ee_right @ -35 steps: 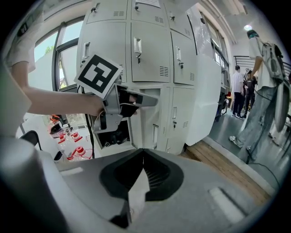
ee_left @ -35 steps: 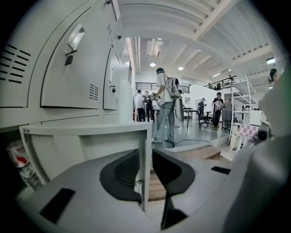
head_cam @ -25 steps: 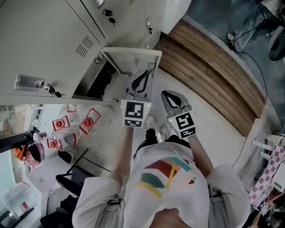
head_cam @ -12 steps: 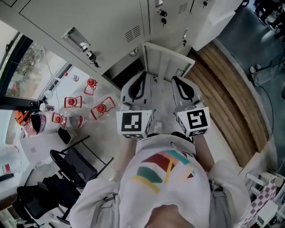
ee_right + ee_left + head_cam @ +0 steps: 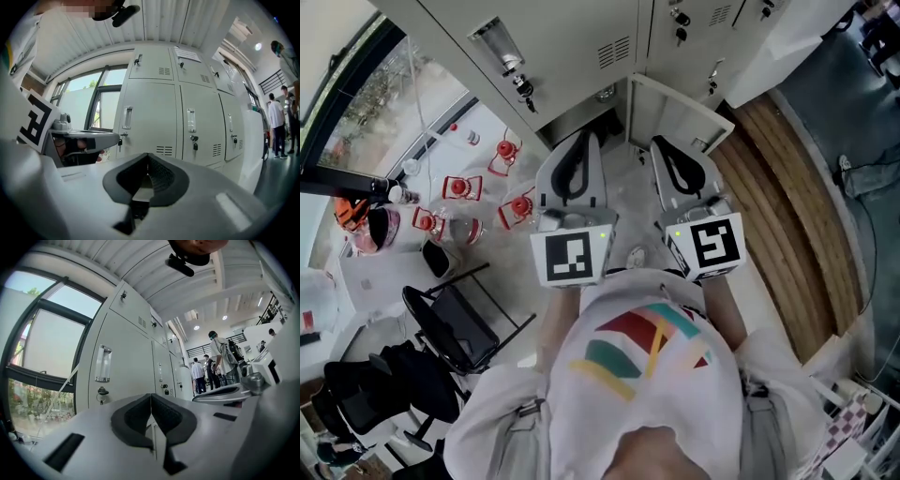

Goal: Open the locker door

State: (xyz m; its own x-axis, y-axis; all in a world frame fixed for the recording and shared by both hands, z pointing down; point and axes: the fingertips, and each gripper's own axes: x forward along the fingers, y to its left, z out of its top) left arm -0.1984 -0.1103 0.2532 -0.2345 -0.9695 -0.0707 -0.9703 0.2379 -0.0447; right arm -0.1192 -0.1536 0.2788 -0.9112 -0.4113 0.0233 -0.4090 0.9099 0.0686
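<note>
Plainly, the far left of the head view is a window point(image 5: 356, 103). Under it a cluster of red-capped bottles point(image 5: 459, 187) stands on the floor, with a black chair point(image 5: 455, 323) nearer the person.

Next comes the left gripper point(image 5: 586, 141), raised in front of the body. Its jaws are pressed together with nothing between them. Its own view looks past the tips at a closed locker front with a vertical handle point(image 5: 102, 363) and a keyed lock point(image 5: 102, 392) beneath.

Just ahead of this gripper's tip, in the bottom row of the lockers point(image 5: 572, 47), a dark open compartment point(image 5: 586, 120) shows. To its right the locker door point(image 5: 675, 112) stands swung out from the row, its panel reaching from the locker front towards the person.

The right gripper point(image 5: 661, 148) comes after it, likewise closed and holding nothing. Its tip sits just short of the door's near edge. A strip of wooden flooring point(image 5: 787, 206) runs along the far right.

So the door lies forward of and below both grippers, between their tips, and the right one is nearer to it. With the door this far out, the opening looks done. Any further swing would probably suit the right gripper, pushing the panel away from the dark opening.
</note>
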